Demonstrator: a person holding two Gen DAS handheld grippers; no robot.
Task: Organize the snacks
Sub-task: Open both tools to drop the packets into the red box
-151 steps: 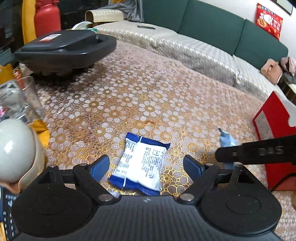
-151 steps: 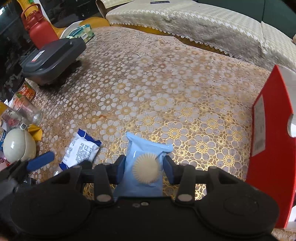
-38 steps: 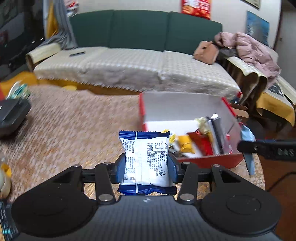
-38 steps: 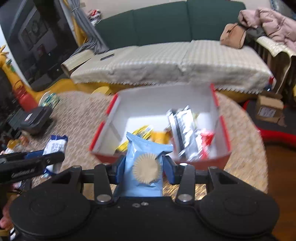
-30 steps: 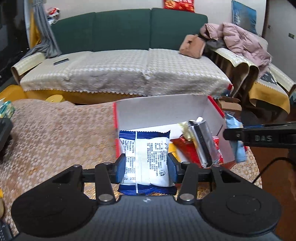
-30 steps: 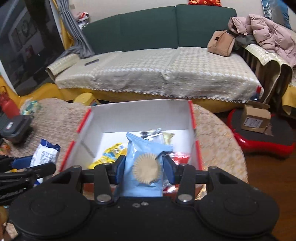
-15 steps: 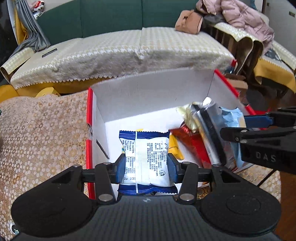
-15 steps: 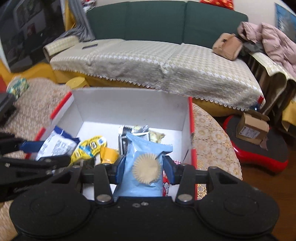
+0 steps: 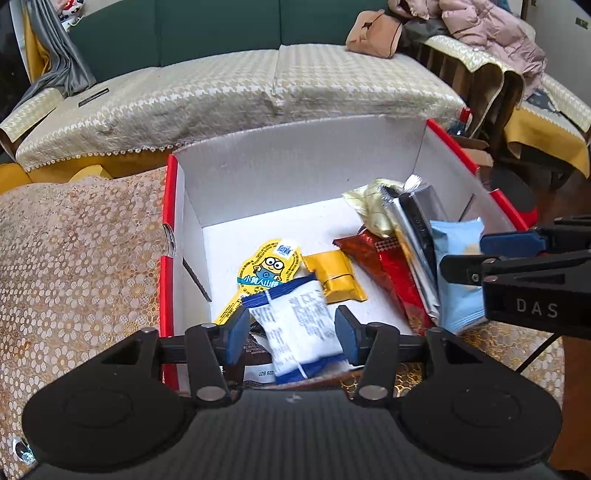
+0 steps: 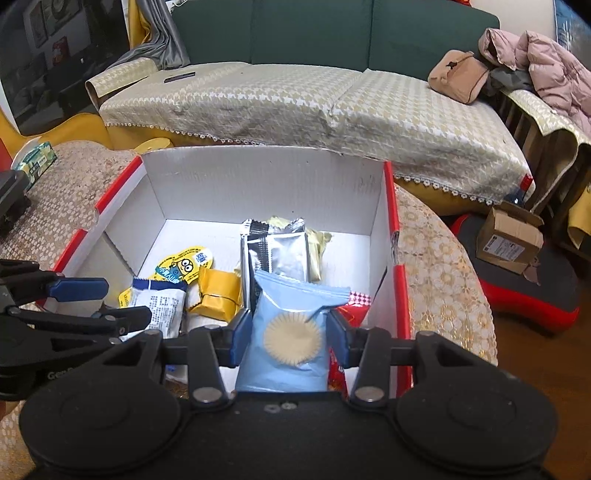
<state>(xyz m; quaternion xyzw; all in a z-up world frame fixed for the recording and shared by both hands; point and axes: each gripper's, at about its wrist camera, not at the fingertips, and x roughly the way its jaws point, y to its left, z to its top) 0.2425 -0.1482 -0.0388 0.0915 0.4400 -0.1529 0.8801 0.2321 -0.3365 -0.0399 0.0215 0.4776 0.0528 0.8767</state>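
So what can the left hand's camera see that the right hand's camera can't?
Only the left wrist view shows the left gripper head-on: its jaws have just opened, and the white-and-blue snack packet lies tilted between them, pads clear of it.

Only the right wrist view shows the brown cardboard parcel on the floor and the round biscuit picture on the pale blue snack packet that the right gripper holds.

Both show the red-and-white cardboard box, the yellow cartoon-character packet and the green sofa.

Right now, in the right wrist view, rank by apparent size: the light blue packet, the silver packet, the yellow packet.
1. Light blue packet, though nearest the camera, so unsure.
2. Silver packet.
3. Yellow packet.
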